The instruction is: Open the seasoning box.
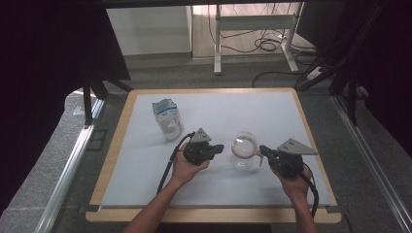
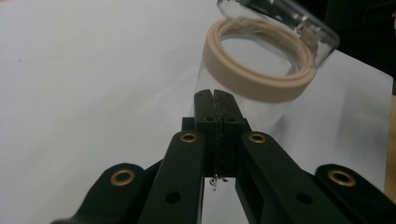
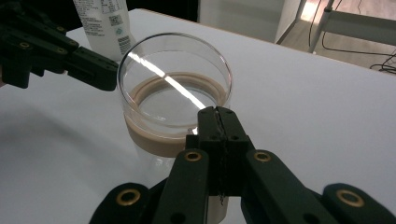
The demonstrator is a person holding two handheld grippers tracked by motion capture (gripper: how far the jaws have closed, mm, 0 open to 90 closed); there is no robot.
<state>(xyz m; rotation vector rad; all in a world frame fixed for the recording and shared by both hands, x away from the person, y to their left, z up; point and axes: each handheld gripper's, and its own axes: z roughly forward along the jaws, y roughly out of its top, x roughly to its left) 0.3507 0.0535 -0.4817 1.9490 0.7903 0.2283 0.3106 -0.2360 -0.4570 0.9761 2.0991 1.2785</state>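
A clear glass jar (image 1: 243, 151) with a beige seal ring (image 2: 256, 70) around its mouth stands on the mat between my two grippers. A clear lid part (image 2: 285, 23) sits tilted over the ring. My left gripper (image 1: 221, 147) is shut with nothing between its jaws, and its tips (image 2: 215, 95) point at the jar's left side, just short of the glass. My right gripper (image 1: 263, 149) is also shut, its tips (image 3: 218, 112) right at the jar's near rim (image 3: 173, 60). The left gripper's black jaws (image 3: 109, 74) reach in beside the jar in the right gripper view.
A white and blue pouch (image 1: 167, 119) stands behind the left gripper, its label (image 3: 105, 23) visible past the jar. The pale mat (image 1: 145, 160) covers a wooden table (image 1: 114, 145). Desk legs and cables (image 1: 265, 43) lie on the floor beyond.
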